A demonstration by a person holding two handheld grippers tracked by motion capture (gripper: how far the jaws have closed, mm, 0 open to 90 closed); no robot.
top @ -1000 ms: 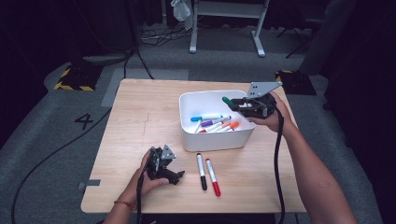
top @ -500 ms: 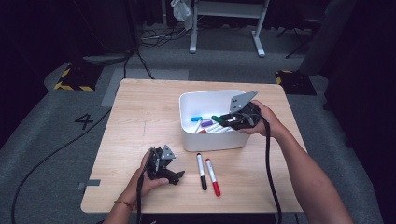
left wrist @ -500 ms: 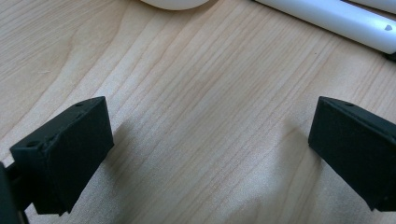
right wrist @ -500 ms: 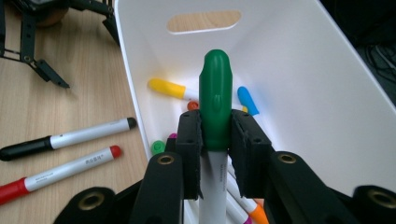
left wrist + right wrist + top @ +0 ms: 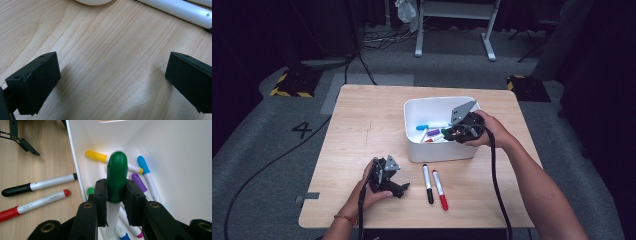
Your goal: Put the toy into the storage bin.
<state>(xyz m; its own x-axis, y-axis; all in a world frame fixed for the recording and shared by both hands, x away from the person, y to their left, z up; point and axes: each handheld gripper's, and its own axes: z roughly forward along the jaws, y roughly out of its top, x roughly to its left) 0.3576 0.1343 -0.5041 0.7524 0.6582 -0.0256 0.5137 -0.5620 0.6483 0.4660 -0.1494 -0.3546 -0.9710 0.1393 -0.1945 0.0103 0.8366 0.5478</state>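
Jaws of the right gripper are clamped on the green marker at its cap, holding it inside the white bin that sits on the far right part of the tabletop, above the yellow marker, blue marker and purple marker lying on the bin floor. Near the bin's front wall, a black marker and a red marker lie side by side on the wood. The left gripper rests at the near left with its jaws wide apart and nothing between them. Since the grip sits on the cap alone, the body could pull free and drop, or the marker could swivel and catch the bin wall on release.
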